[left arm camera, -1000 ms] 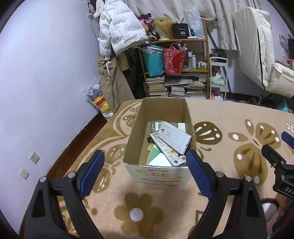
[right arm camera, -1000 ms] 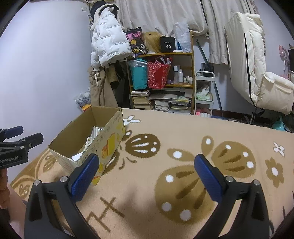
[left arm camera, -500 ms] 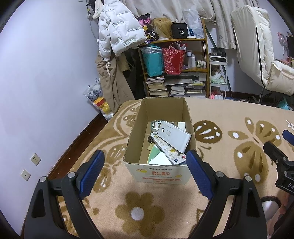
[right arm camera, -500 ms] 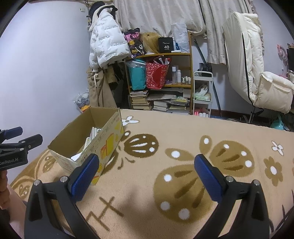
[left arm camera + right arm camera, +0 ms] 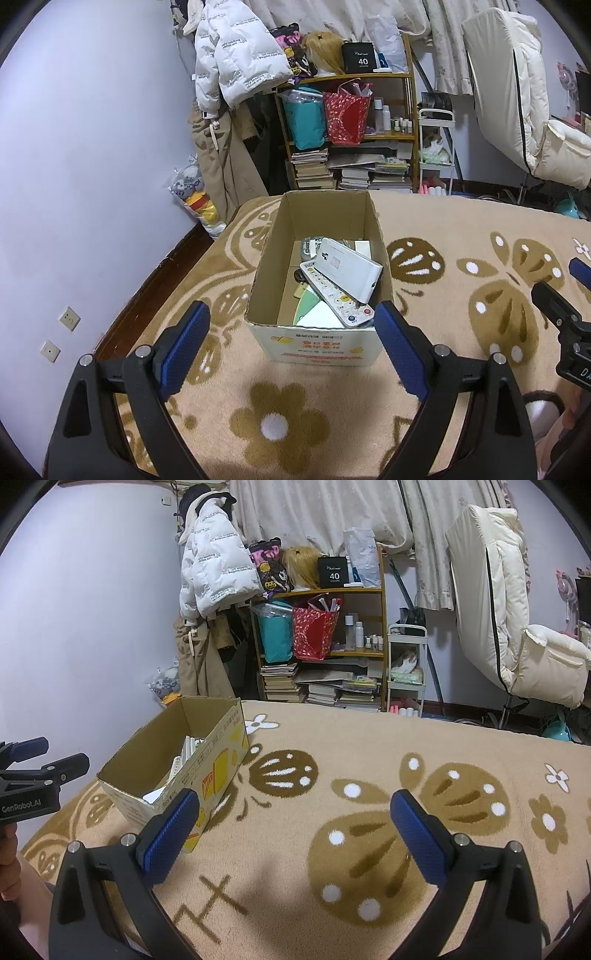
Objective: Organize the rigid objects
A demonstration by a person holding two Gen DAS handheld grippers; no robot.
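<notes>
Patterned blanket (image 5: 461, 229) spread flat as the work surface, bare to the right. Cardboard box (image 5: 317, 332) set toward the left as the bin, already holding a white device (image 5: 349, 267) on a remote (image 5: 334, 297). Left gripper (image 5: 291, 330) just before it, right gripper (image 5: 295, 821) over bare blanket, jaws spread, empty.

An open cardboard box (image 5: 317, 332) sits on a tan flower-patterned carpet (image 5: 461, 229) near its left edge, holding a white remote control (image 5: 332, 291) with a white rectangular device (image 5: 351, 267) lying across it. The left gripper (image 5: 291, 328) hovers just in front of the box, blue pads (image 5: 186, 343) spread wide with nothing between them. A cluttered bookshelf (image 5: 354, 147) stands beyond.
</notes>
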